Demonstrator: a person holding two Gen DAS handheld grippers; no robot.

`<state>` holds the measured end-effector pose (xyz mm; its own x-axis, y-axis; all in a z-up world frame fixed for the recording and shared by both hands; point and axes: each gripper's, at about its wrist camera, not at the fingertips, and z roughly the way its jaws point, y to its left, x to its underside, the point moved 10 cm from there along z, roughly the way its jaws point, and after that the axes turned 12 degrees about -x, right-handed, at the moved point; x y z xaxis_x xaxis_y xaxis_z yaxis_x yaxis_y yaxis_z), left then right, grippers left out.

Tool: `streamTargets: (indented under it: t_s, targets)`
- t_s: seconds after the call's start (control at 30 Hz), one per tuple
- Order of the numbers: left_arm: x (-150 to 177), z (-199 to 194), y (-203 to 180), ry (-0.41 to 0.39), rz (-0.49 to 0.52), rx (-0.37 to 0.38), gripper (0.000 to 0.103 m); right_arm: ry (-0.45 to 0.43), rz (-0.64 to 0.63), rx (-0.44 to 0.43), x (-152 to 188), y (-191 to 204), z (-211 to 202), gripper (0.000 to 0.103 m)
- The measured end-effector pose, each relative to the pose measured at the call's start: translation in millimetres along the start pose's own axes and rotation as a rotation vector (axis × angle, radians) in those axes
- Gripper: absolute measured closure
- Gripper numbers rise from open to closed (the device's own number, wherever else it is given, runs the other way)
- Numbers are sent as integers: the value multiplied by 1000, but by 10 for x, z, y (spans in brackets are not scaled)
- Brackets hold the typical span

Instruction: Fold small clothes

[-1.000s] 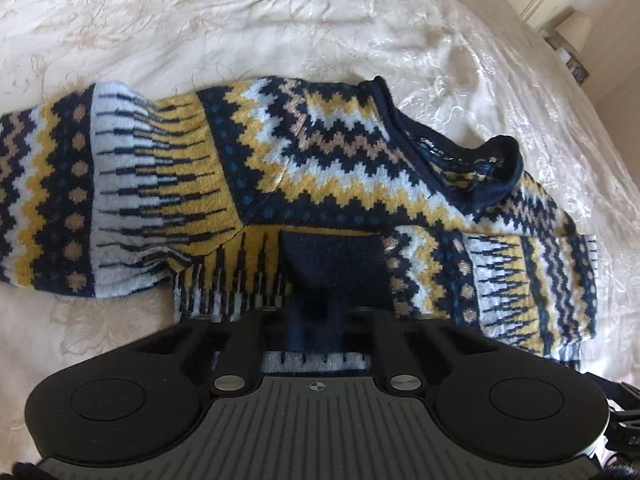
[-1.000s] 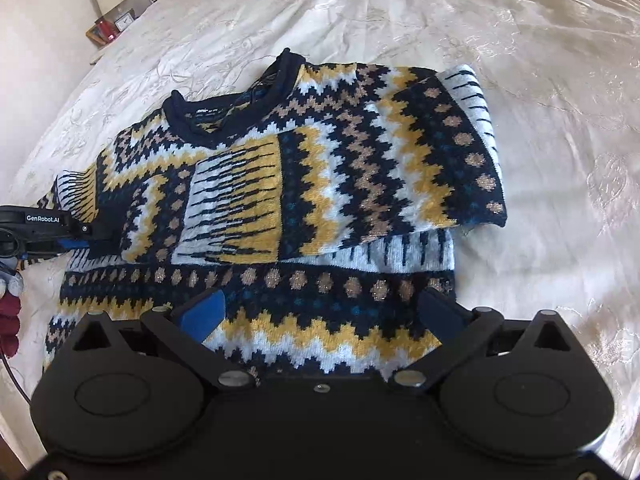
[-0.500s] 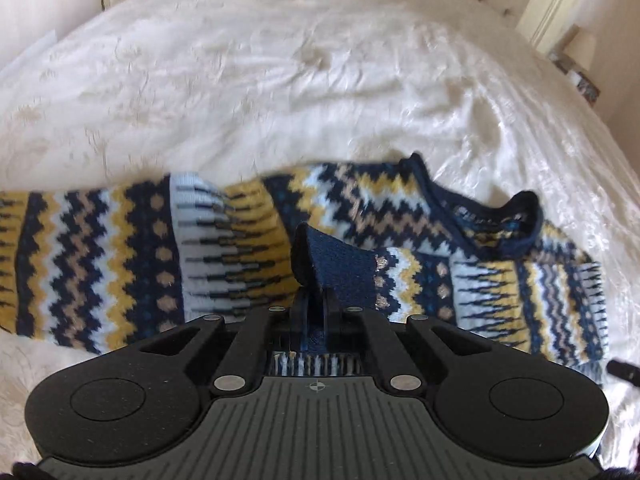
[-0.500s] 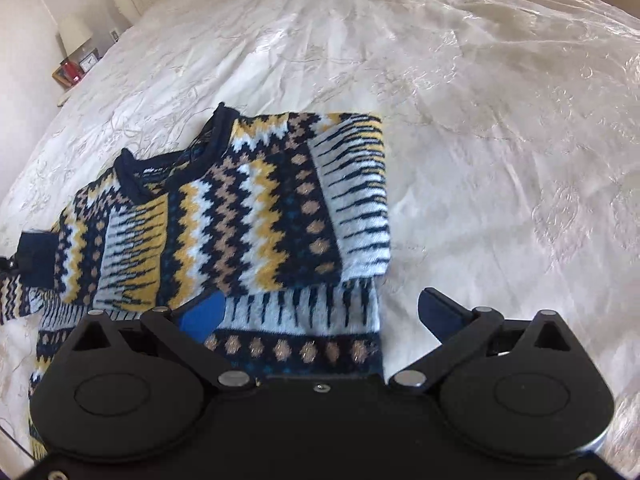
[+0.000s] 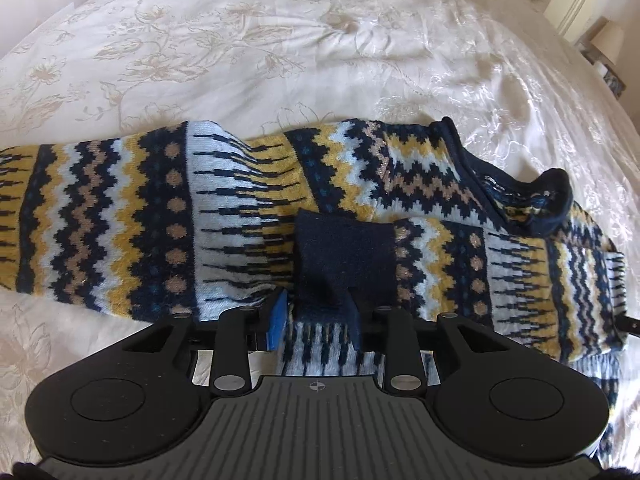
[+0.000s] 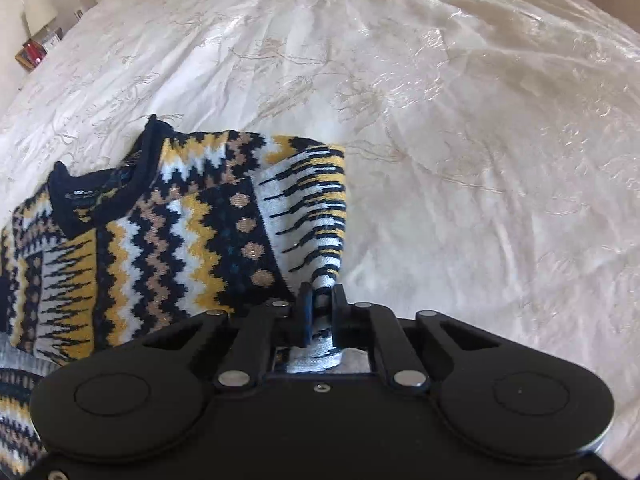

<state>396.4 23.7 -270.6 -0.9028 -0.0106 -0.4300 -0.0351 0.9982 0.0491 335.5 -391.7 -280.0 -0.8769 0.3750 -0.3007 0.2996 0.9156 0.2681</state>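
A small knit sweater (image 5: 248,216) with navy, yellow, white and tan zigzag bands lies on the bed, its navy collar (image 5: 532,200) at the right. My left gripper (image 5: 316,320) is open. The navy sleeve cuff (image 5: 344,264) rests loose between its fingers, on top of the sweater body. In the right wrist view my right gripper (image 6: 322,306) is shut on the sweater's white and navy side edge (image 6: 320,216), which is lifted and pulled taut. The collar also shows in that view (image 6: 100,200) at the left.
The sweater lies on a cream embroidered bedspread (image 5: 280,48) that fills both views. A headboard and a bedside lamp (image 5: 604,40) stand at the far right of the left view. A nightstand with small items (image 6: 36,48) shows at the far left of the right view.
My left gripper has opened and let go of the navy cuff, which now lies on the sweater. My right gripper has shut on the sweater's side edge and lifted it.
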Motion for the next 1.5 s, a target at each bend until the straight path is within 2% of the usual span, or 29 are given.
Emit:
streamTargets:
  t_s: [0.1,0.17,0.2,0.23,0.3,0.33,0.43,0.5,0.6,0.67,0.8,0.93,1.0,1.1,1.17,1.23,1.37,1.5]
  targets:
    - [68,-35,31,10,-8,2,67,17,82,-6,72,-155,59,90]
    - [127,-54,36,31,-6,11,66,4,83,-16,51,-158,31,86]
    - [157,-71,39,40,-8,16,66,-5,76,-16,38,-148,4,75]
    - [187,-95,43,46,-12,19,65,-16,69,-6,26,-139,-37,56]
    - [253,-166,45,46,-15,25,62,-40,56,-13,22,-104,-130,35]
    - [291,-207,37,46,-11,30,58,-49,50,-25,34,-78,-177,29]
    - [435,-329,-6,49,13,43,45,-45,14,-47,130,33,-312,26]
    - [545,-412,-32,51,28,48,43,-38,-15,-65,226,118,-385,22]
    - [725,-504,-25,60,55,39,31,-17,-50,-90,402,254,-481,17]
    - [872,-548,-24,70,75,35,30,0,-65,-113,547,342,-533,12]
    - [1186,-560,-83,96,160,26,30,60,-121,-116,904,498,-581,11]
    - [1574,-473,-117,140,279,-14,28,210,-213,-60,1423,526,-462,10]
    - [1681,-468,-117,129,319,-20,25,265,-262,-35,1661,496,-415,7]
    - [1706,-494,-74,127,300,-11,24,278,-290,-29,1810,480,-473,4]
    - [1696,-515,-54,127,279,-2,24,283,-275,-27,1800,484,-532,4]
    - [1688,-545,-27,120,258,7,24,244,-269,-37,1715,561,-620,4]
    - [1638,-653,63,93,196,24,24,141,-274,-140,1508,943,-761,4]
    - [1581,-730,311,72,97,16,24,137,-284,-206,1493,1388,-644,4]
